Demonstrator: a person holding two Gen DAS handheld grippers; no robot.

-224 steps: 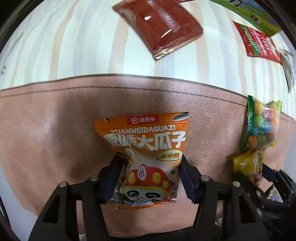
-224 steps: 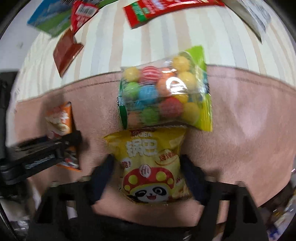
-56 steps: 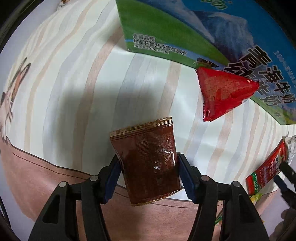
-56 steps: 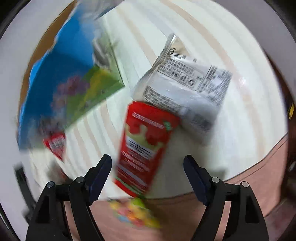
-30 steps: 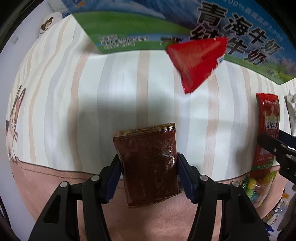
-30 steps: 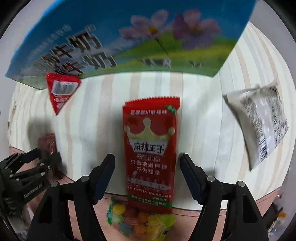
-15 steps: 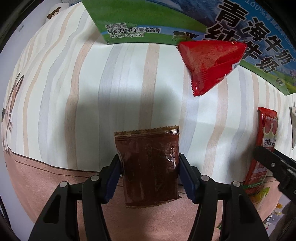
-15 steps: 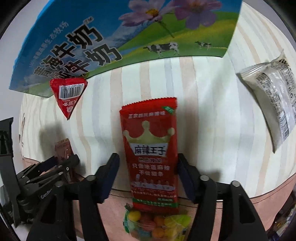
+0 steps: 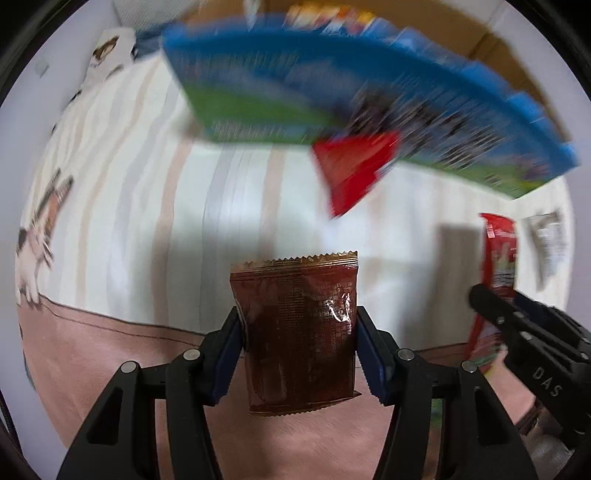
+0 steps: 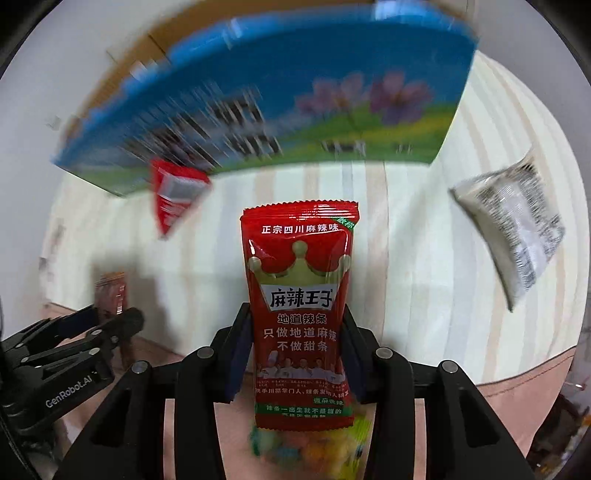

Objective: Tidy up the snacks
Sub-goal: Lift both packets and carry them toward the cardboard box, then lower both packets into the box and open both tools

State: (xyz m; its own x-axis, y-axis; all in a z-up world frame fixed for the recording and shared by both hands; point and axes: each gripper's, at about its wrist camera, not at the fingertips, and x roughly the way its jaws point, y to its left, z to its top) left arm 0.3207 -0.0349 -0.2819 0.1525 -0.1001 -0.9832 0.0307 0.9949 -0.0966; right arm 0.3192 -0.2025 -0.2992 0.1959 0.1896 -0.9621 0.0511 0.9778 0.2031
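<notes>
My left gripper (image 9: 297,325) is shut on a dark brown snack packet (image 9: 298,332) and holds it lifted above the pink mat (image 9: 92,354). My right gripper (image 10: 295,325) is shut on a red spicy-strip packet (image 10: 301,314), also lifted; it shows in the left wrist view (image 9: 496,251) too. A bag of coloured candy balls (image 10: 310,446) lies on the mat below the red packet. A red triangular packet (image 9: 354,170) lies on the striped cloth by the milk carton. A grey-white packet (image 10: 513,221) lies at the right.
A large blue and green milk carton (image 10: 266,99) lies across the far side of the striped cloth (image 9: 147,221). A brown cardboard box (image 9: 461,22) stands behind it. The left gripper's body (image 10: 66,354) is at the left in the right wrist view.
Both grippers have lifted their packets off the cloth, and the view now tilts up with motion blur. The right jaws have closed on the red packet.
</notes>
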